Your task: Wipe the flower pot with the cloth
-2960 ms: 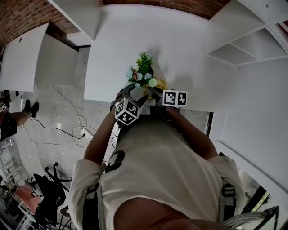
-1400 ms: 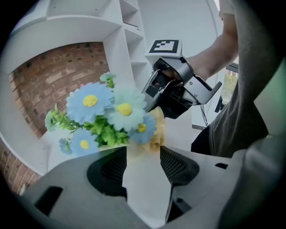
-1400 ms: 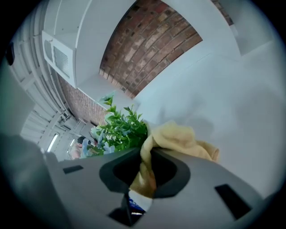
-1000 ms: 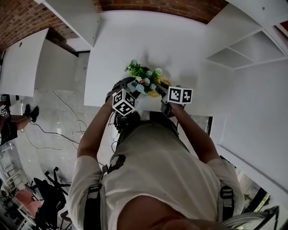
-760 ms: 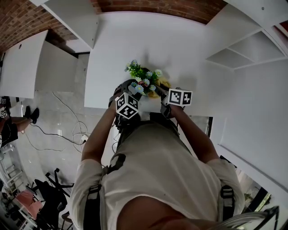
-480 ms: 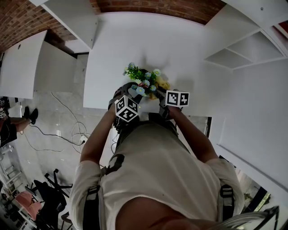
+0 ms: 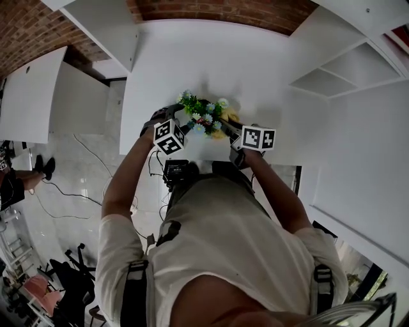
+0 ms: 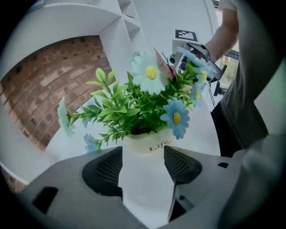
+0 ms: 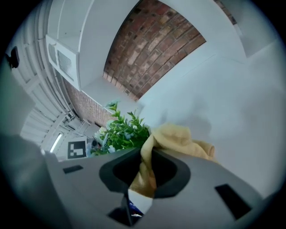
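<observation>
A cream flower pot [image 8: 147, 144] printed with "Life" stands on the white table [image 7: 192, 57], holding green leaves and pale blue and white flowers [image 7: 203, 112]. My left gripper [image 8: 143, 164] is open at the pot's left. Its jaws have just been opening; only bare table lies between them, and the pot stands just beyond the tips. In the head view the left gripper [image 7: 182, 125] sits left of the plant. My right gripper [image 9: 145, 172] is shut on the yellow cloth [image 9: 178, 139], at the plant's right side [image 7: 227, 129]. The cloth [image 7: 222, 133] bunches against the foliage.
White open shelves [image 7: 345, 70] stand to the right, and a white cabinet [image 7: 38, 89] stands to the left beyond a gap. A brick wall [image 7: 223, 7] runs behind the table. The table's front edge is close to the person's body, and cables [image 7: 83, 191] lie on the floor.
In the head view the left gripper has shifted left and farther from the body, to the pot's left side. The right gripper with the cloth has barely moved.
</observation>
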`<state>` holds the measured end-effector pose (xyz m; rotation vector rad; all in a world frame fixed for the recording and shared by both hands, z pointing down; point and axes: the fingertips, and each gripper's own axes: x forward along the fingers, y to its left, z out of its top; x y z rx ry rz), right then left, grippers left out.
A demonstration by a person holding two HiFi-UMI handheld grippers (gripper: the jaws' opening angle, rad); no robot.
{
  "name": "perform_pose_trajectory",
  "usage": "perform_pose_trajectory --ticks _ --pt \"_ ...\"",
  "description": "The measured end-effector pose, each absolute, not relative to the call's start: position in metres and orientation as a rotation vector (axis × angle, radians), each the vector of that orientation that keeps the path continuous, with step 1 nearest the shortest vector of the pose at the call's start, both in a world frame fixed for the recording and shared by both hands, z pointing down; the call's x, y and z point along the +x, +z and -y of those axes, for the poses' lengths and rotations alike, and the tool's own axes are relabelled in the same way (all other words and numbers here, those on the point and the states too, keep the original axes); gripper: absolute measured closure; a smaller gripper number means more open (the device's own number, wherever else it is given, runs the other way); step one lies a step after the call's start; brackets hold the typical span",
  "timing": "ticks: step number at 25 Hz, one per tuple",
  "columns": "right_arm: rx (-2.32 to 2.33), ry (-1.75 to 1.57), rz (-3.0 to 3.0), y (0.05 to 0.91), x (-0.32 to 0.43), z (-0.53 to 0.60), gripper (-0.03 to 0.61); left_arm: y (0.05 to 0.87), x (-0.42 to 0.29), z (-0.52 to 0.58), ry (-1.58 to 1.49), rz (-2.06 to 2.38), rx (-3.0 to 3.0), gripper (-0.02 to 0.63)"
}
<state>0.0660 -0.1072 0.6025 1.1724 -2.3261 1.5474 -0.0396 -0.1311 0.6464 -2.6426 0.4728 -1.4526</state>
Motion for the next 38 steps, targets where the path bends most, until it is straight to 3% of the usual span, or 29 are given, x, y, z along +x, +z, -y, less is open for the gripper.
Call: perform_pose_trajectory --ticks 6,21,33,38 --pt "1.150 1.608 2.313 0.618 0.064 0.105 0.508 0.647 -0.023 0.125 -1.410 -0.523 -2.717 0.318" --pt "1.103 1.529 2.167 0.649 0.063 0.106 0.515 0.643 -0.037 0.080 -1.402 -1.117 -2.743 0.333" --pt "1.102 1.562 2.240 0.623 0.064 0.119 0.512 0.640 -0.036 0.082 -1.384 -1.184 -2.738 0.334" --pt "1.150 1.417 2.255 0.610 0.087 0.118 0.506 0.626 -0.066 0.092 -1.316 -1.288 -2.717 0.334"
